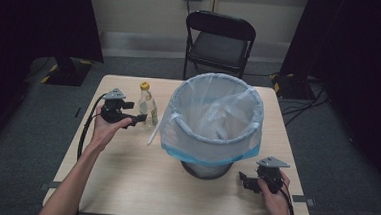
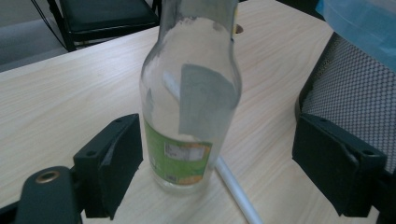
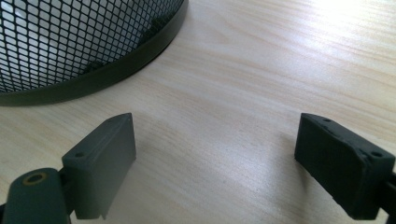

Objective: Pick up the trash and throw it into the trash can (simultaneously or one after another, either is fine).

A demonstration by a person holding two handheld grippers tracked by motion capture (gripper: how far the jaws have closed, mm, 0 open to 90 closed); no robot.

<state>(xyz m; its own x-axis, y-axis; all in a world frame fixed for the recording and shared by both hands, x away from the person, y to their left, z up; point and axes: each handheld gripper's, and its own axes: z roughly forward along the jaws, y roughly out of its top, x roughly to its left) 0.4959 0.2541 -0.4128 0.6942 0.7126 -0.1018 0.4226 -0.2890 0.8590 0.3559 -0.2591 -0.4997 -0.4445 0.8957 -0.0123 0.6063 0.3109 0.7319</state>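
A clear glass bottle (image 1: 148, 106) with a yellow cap and a green label stands upright on the table, left of the bin. In the left gripper view the bottle (image 2: 191, 107) rises between the two black jaws, which are apart and do not touch it. My left gripper (image 1: 136, 120) is open, right beside the bottle. A white straw (image 1: 153, 133) lies on the table by the bottle's foot, straw (image 2: 238, 193) also passing between the jaws. My right gripper (image 1: 244, 181) is open near the front right of the table, jaws over bare wood (image 3: 215, 163).
A black mesh waste bin (image 1: 211, 124) lined with a clear and blue bag stands at the middle of the wooden table (image 1: 124, 178). Its base (image 3: 93, 79) is close to my right gripper. A black folding chair (image 1: 217, 41) stands beyond the far edge.
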